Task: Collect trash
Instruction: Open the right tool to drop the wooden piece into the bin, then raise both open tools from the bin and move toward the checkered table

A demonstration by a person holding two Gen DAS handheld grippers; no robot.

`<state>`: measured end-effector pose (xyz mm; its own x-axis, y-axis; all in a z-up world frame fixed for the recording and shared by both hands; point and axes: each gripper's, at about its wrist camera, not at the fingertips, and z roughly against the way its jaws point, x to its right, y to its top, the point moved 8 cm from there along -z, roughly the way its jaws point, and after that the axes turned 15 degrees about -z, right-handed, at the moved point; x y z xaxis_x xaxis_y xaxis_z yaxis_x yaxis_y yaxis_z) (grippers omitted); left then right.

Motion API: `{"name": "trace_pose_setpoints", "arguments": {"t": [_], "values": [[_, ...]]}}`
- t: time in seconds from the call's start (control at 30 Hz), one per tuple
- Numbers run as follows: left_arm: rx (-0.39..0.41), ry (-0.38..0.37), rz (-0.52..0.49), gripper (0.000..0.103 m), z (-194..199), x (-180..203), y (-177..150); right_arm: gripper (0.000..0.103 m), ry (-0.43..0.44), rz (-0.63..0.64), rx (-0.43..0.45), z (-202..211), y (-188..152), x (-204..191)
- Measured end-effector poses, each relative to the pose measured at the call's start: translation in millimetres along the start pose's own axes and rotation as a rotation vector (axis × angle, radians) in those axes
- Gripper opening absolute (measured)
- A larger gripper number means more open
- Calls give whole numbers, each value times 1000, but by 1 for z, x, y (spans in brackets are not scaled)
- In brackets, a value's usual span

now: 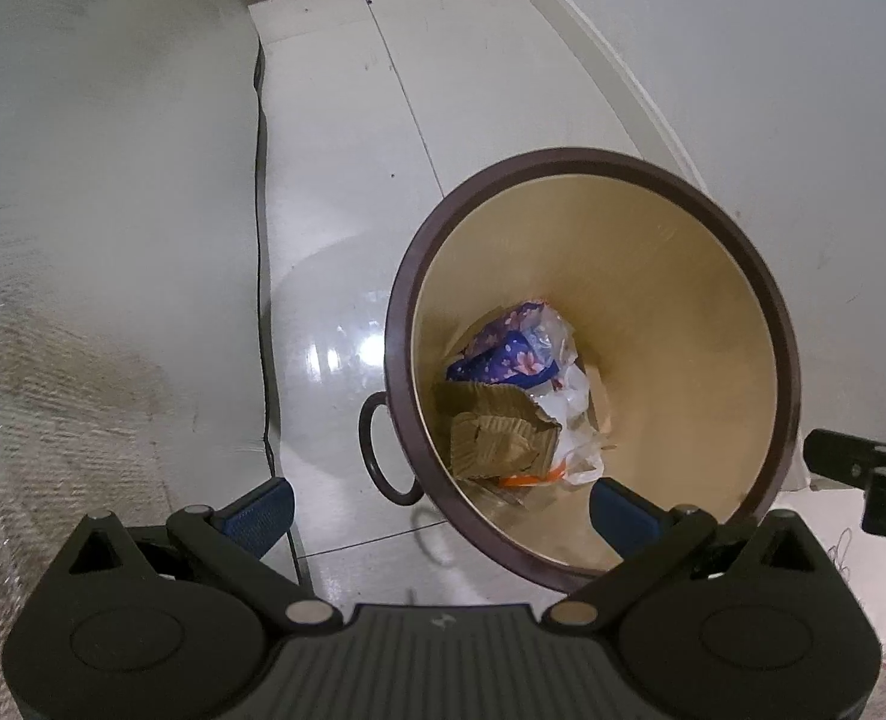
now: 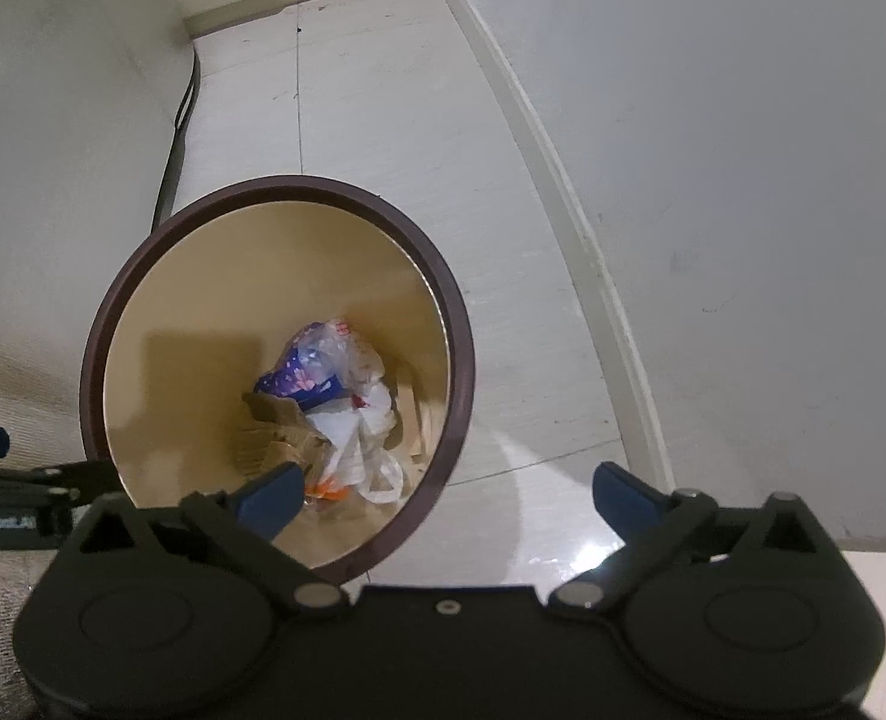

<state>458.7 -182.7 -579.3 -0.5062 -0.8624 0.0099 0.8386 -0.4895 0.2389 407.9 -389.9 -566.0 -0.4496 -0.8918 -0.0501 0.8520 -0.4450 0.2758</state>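
We list, left to right: left hand-held gripper (image 1: pixel 440 501), jaws spread, empty; round bin (image 1: pixel 766 300) on the tiled floor (image 1: pixel 347 180), holding torn cardboard (image 1: pixel 490 438), blue floral wrapper (image 1: pixel 508 354), white plastic bag (image 1: pixel 568 420); right hand-held gripper (image 2: pixel 445 495), jaws spread, empty.

The right gripper (image 2: pixel 443 495) hangs above the floor with its blue-tipped jaws spread wide and nothing between them. Just ahead and to its left sits the brown-rimmed bin (image 2: pixel 460 360), holding torn cardboard (image 2: pixel 269 420), a white plastic bag (image 2: pixel 359 432) and a blue flowered wrapper (image 2: pixel 293 381).
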Motion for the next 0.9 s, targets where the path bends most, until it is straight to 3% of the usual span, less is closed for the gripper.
{"name": "trace_pose_setpoints", "arguments": {"t": [0.33, 0.57, 0.9], "values": [[48, 59, 35, 103, 40, -13, -18, 103, 5, 41, 53, 33, -8, 3], [134, 85, 52, 103, 85, -8, -28, 103, 4, 36, 115, 77, -17, 8], [251, 54, 73, 103, 163, 10, -54, 103, 13, -6, 247, 160, -36, 22]]}}
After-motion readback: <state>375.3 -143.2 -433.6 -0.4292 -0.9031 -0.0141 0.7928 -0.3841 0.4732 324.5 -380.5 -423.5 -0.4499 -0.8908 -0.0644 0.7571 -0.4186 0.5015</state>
